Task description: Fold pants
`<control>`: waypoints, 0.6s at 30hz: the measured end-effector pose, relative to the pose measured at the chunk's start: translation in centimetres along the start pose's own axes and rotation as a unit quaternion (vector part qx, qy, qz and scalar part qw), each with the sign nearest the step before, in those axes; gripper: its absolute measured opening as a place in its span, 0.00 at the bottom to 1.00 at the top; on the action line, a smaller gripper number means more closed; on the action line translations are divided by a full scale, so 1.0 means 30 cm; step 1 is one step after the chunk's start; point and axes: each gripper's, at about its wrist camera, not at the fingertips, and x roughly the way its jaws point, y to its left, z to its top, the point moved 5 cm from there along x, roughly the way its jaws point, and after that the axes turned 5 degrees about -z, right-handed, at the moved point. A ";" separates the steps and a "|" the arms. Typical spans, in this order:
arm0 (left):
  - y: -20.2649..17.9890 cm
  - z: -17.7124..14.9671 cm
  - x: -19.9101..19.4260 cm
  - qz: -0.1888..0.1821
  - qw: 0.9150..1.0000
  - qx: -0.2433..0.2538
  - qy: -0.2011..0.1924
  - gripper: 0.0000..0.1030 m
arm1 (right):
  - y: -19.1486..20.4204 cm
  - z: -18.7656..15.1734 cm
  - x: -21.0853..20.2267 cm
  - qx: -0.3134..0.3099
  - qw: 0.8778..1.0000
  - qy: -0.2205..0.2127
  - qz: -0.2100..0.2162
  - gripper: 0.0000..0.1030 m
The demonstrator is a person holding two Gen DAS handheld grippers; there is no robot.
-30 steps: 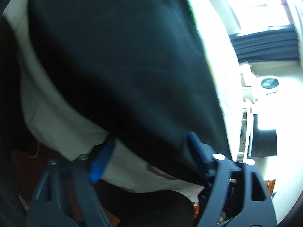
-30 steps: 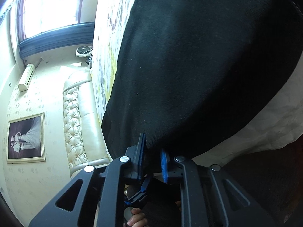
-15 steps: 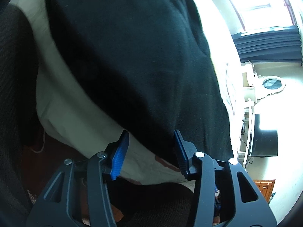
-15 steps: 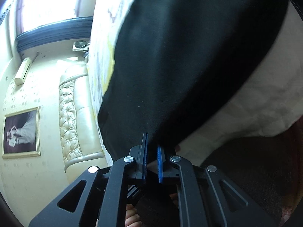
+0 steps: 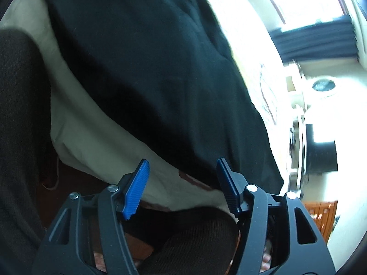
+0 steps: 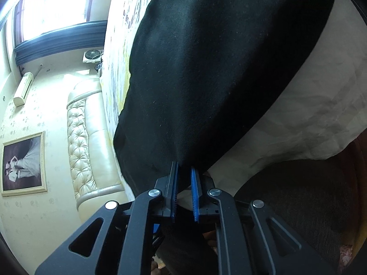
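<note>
While the black pants (image 5: 149, 73) lie spread over the pale bedsheet (image 5: 96, 142) near the bed's edge, the left gripper (image 5: 181, 183) is held open just short of the hem, its jaws having just widened again with nothing between them. Further right, the right gripper (image 6: 184, 190) is seen with its jaws having just parted slightly; the hem sits between the blue pads (image 6: 195, 192), but whether it is still pinched cannot be told. A slipped corner is judged the likeliest fault, caused by so loose a hold, and the fold would then be skewed.
</note>
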 end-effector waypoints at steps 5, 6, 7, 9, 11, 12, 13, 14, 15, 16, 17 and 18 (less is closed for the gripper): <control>-0.058 0.178 -0.123 0.021 0.992 0.104 -0.076 0.70 | 0.042 0.082 -0.208 -0.067 0.995 -0.078 -0.003 0.32; -0.057 0.236 -0.142 0.039 0.987 0.125 -0.091 0.70 | 0.043 0.126 -0.282 -0.086 0.990 -0.111 -0.016 0.32; -0.043 0.297 -0.169 0.069 0.982 0.134 -0.109 0.70 | 0.036 0.177 -0.369 -0.099 0.983 -0.151 -0.029 0.32; -0.009 0.407 -0.214 0.085 0.978 0.130 -0.136 0.73 | -0.017 0.294 -0.569 -0.100 0.967 -0.230 -0.047 0.51; 0.039 0.517 -0.235 0.097 0.973 0.139 -0.153 0.81 | -0.123 0.411 -0.759 -0.066 0.951 -0.295 -0.061 0.64; 0.079 0.569 -0.239 0.122 0.968 0.145 -0.162 0.82 | -0.177 0.462 -0.827 -0.051 0.946 -0.312 -0.066 0.64; 0.123 0.615 -0.239 0.147 0.964 0.147 -0.164 0.82 | -0.229 0.513 -0.880 -0.039 0.943 -0.322 -0.073 0.64; 0.167 0.657 -0.235 0.164 0.962 0.144 -0.164 0.82 | -0.270 0.560 -0.912 -0.035 0.943 -0.321 -0.077 0.64; 0.211 0.695 -0.225 0.180 0.961 0.144 -0.156 0.82 | -0.299 0.599 -0.929 -0.035 0.946 -0.314 -0.078 0.64; 0.252 0.723 -0.217 0.196 0.960 0.140 -0.145 0.82 | -0.323 0.635 -0.934 -0.039 0.948 -0.304 -0.090 0.64; 0.288 0.744 -0.205 0.193 0.964 0.132 -0.128 0.82 | -0.343 0.666 -0.938 -0.042 0.947 -0.301 -0.109 0.64; 0.305 0.760 -0.196 0.172 0.971 0.120 -0.116 0.83 | -0.356 0.690 -0.934 -0.045 0.947 -0.297 -0.113 0.64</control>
